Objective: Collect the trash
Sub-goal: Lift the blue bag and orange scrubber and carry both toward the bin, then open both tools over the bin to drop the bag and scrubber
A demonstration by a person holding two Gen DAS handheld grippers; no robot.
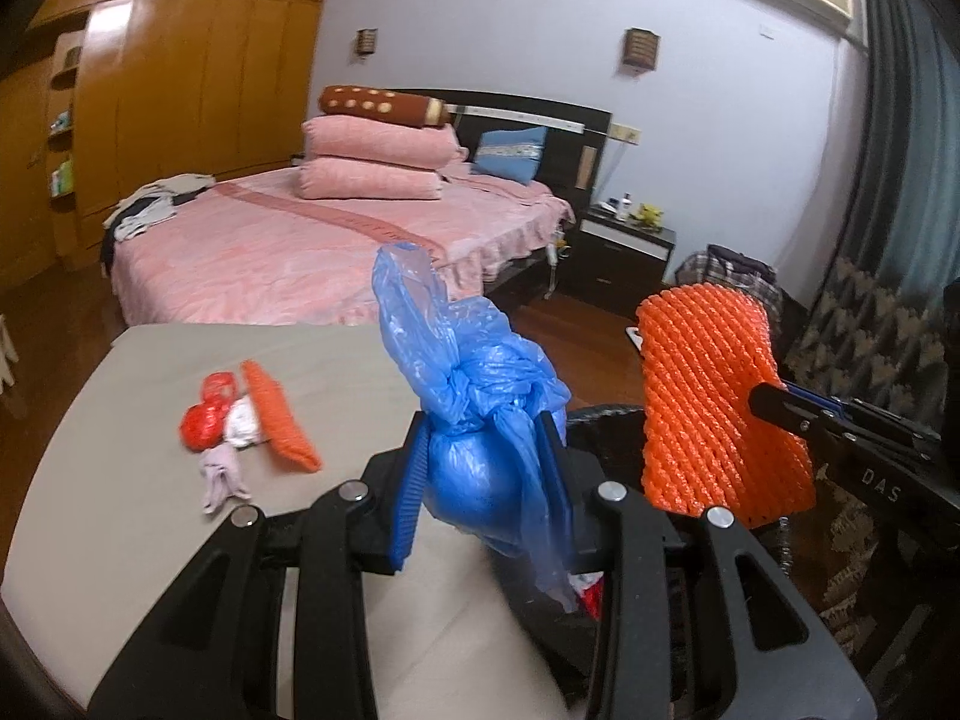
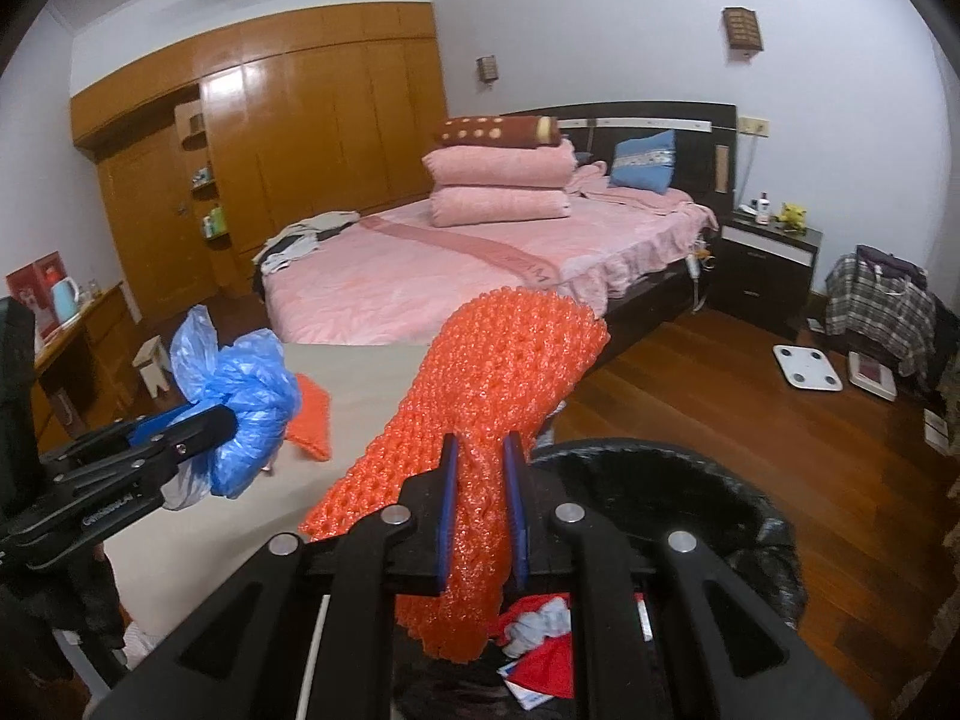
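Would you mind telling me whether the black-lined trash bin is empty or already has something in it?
Not empty: red and white scraps lie inside the trash bin, below the orange foam net held by the right tongs.

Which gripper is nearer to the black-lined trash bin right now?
Right. The right gripper, shut on the orange foam net, hangs over the trash bin opening. The left gripper, shut on the knotted blue bag, sits above the table beside the bin's rim.

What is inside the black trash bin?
Inside the black-lined trash bin lie red and white scraps of crumpled trash. The orange foam net and the right gripper cover the rest, so the bottom stays hidden.
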